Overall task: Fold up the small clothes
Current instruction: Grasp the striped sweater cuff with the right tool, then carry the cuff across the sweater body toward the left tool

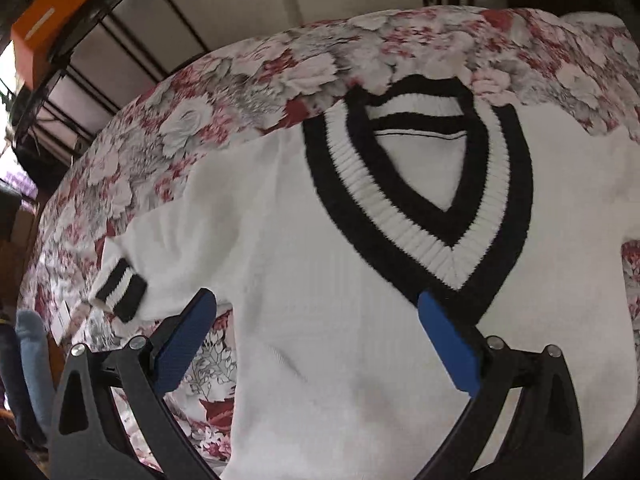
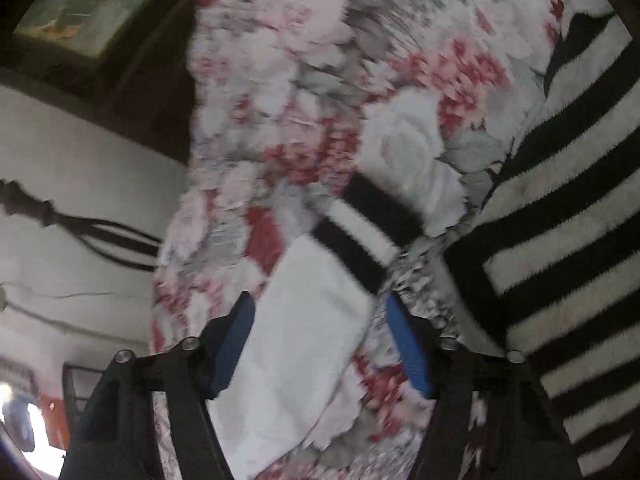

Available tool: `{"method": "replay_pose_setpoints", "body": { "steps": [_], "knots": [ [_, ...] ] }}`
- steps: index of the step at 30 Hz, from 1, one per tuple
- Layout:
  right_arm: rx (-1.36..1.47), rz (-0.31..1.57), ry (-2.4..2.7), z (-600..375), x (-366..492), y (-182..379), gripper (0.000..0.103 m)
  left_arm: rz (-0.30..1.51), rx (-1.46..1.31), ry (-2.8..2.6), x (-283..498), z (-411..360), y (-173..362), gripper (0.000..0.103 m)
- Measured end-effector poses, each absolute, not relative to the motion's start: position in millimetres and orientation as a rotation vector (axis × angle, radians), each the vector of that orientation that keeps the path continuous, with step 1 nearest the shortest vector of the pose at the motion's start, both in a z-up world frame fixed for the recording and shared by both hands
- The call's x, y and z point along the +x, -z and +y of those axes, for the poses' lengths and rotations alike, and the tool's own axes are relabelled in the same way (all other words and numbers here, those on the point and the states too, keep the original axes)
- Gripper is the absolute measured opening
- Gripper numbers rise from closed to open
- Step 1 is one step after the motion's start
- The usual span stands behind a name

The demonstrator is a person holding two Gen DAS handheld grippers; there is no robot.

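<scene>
Left gripper (image 1: pixel 316 334): jaws spread wide, blue pads (image 1: pixel 182 346) clear of the cloth, nothing between them; hangs over the sweater's lower chest.
White sweater (image 1: pixel 328 320): knit, laid flat face-up on the bed, black-and-white ribbed V-neck (image 1: pixel 420 200) pointing toward the left gripper.
Left-view sleeve (image 1: pixel 168 248): bent out to the side, striped cuff (image 1: pixel 120 290) lying just beyond the left pad.
Right gripper (image 2: pixel 320 344): jaws wide apart, gripping nothing; view smeared with motion blur.
Right-view sleeve (image 2: pixel 304 344): white, lying between the spread fingers, black-and-white cuff (image 2: pixel 360 232) past the fingertips.
Striped garment (image 2: pixel 568 280): black and white bands, just beside the right finger; whether it touches the sleeve, cannot tell.
Floral bedspread (image 1: pixel 240 100): red, pink and grey roses, under everything.
Shelf rack (image 1: pixel 80 60): black frame, orange box (image 1: pixel 56 12) on top, beyond the bed.
</scene>
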State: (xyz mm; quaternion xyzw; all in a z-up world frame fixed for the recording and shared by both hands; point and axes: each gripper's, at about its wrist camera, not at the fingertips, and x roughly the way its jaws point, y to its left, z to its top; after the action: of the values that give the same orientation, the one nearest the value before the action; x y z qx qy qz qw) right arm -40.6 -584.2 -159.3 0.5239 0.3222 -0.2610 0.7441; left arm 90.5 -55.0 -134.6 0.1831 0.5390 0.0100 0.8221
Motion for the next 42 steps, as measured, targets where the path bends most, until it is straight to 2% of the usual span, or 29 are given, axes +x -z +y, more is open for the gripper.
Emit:
{"method": "replay_pose_setpoints", "body": {
  "steps": [2,7,13,14,15,21,30,34,42],
  "knots": [
    [1.141,0.730,0.594,-587.5,-35.1,168.7,0.054,1.141,0.411,-0.030,91.1,-57.2,137.5,0.098],
    [1.120,0.779,0.650,-591.5,-21.6,189.3,0.049,1.189,0.376,-0.039,97.0,-47.6,146.1,0.098],
    [1.059,0.748,0.690,-591.7,-8.7,205.4,0.048,1.205,0.380,-0.059,104.5,-42.5,155.8,0.098],
    [1.047,0.733,0.703,-590.0,-10.2,202.8,0.028,1.209,0.381,-0.059,105.4,-42.8,157.0,0.098],
    [1.044,0.700,0.682,-588.6,-12.7,197.2,0.022,1.210,0.380,-0.060,106.1,-43.6,157.6,0.098],
    [0.955,0.602,0.532,-558.7,-7.4,138.6,0.020,1.208,0.339,-0.063,109.0,-44.1,150.3,0.098],
    [0.802,0.593,0.281,-449.5,1.4,71.6,0.018,1.224,0.205,-0.008,120.5,-46.9,133.3,0.098],
    [0.738,0.608,0.157,-386.5,12.4,53.1,0.013,1.222,0.141,0.044,127.4,-52.7,121.6,0.098],
    [0.663,0.678,-0.047,-289.7,44.7,48.5,0.012,1.262,0.043,0.192,153.4,-79.2,123.1,0.099]
  ]
}}
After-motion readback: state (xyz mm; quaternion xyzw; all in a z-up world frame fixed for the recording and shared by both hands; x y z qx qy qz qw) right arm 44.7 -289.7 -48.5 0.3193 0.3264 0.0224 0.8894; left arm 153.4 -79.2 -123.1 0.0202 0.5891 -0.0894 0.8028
